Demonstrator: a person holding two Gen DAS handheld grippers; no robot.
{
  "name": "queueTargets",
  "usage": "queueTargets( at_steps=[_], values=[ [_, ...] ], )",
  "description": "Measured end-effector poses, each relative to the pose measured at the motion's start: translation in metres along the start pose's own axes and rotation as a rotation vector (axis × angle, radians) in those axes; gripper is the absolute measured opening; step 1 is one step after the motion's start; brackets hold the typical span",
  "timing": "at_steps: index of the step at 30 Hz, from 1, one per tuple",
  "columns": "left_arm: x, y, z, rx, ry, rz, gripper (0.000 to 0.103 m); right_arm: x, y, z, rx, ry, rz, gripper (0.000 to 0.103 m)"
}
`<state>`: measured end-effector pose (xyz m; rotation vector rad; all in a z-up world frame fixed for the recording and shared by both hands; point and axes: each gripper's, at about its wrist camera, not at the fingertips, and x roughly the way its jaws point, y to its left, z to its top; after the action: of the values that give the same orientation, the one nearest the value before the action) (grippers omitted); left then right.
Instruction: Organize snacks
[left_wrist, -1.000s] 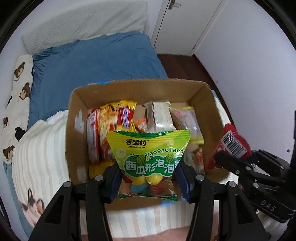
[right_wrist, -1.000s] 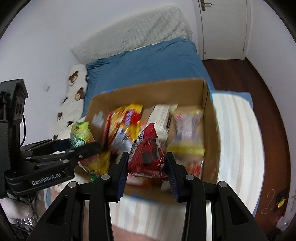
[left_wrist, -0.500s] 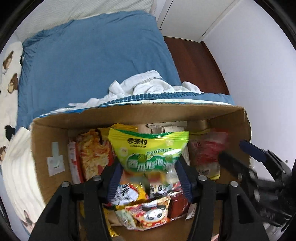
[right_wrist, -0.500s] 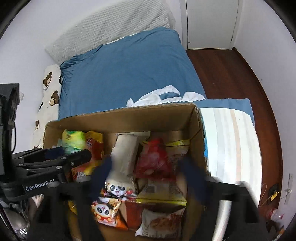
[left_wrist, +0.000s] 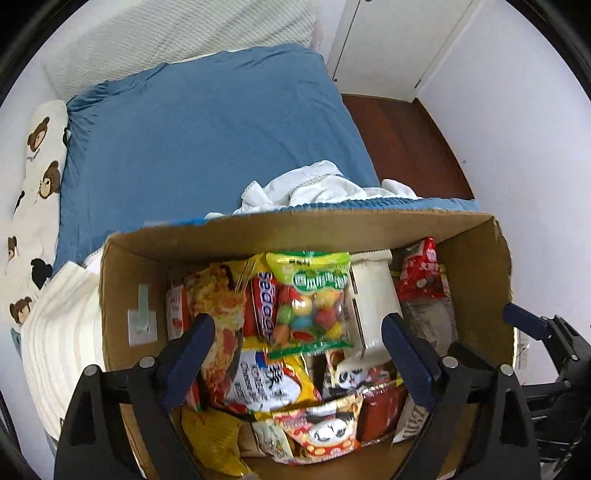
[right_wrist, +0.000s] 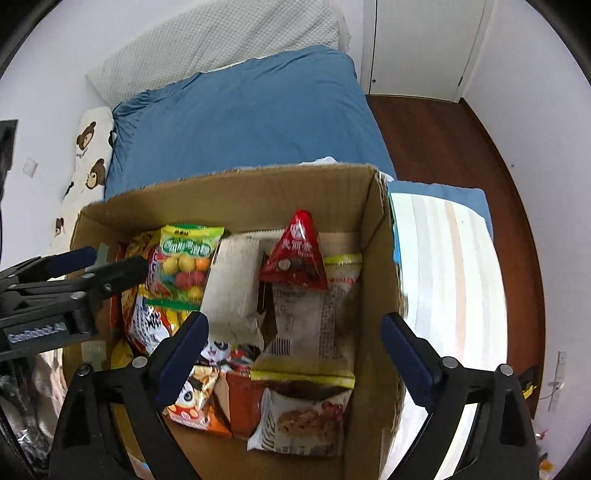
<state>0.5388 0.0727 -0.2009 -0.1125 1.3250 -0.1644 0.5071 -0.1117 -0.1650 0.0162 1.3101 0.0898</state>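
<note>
A cardboard box (left_wrist: 122, 280) full of snack packets stands on the bed; it also shows in the right wrist view (right_wrist: 373, 258). A green bubble-gum bag (left_wrist: 312, 299) lies loose on top of the packets, also seen in the right wrist view (right_wrist: 184, 262). A red triangular packet (right_wrist: 295, 254) lies on the packets at the right, also in the left wrist view (left_wrist: 421, 269). My left gripper (left_wrist: 299, 350) is open and empty above the box. My right gripper (right_wrist: 295, 347) is open and empty above the box's right half.
A blue bedsheet (left_wrist: 207, 140) lies behind the box, with a white crumpled cloth (left_wrist: 321, 188) at the box's far edge. A bear-print pillow (left_wrist: 33, 177) is at the left. A striped blanket (right_wrist: 450, 280) lies right of the box. Dark wooden floor (right_wrist: 443, 140) is at the right.
Both grippers moved over the box, opened, and let go: the green gum bag and the red packet now lie in the box.
</note>
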Motion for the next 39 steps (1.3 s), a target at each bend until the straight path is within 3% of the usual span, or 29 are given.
queueTargets(
  at_steps=[11,14,28,39],
  values=[
    [-0.033,0.009,-0.046,-0.024,-0.045,0.026,0.093,-0.020,0.009,-0.034,-0.010,-0.012,0.005,0.097],
    [-0.047,0.010,-0.058,-0.034,-0.088,0.026,0.093,-0.033,0.012,-0.043,-0.013,-0.036,0.009,0.097],
    [-0.151,-0.007,-0.166,-0.015,-0.365,0.118,0.093,-0.138,0.023,-0.137,-0.053,-0.294,-0.020,0.101],
    [-0.219,-0.022,-0.255,-0.005,-0.506,0.153,0.093,-0.238,0.023,-0.225,-0.046,-0.468,0.011,0.101]
  ],
)
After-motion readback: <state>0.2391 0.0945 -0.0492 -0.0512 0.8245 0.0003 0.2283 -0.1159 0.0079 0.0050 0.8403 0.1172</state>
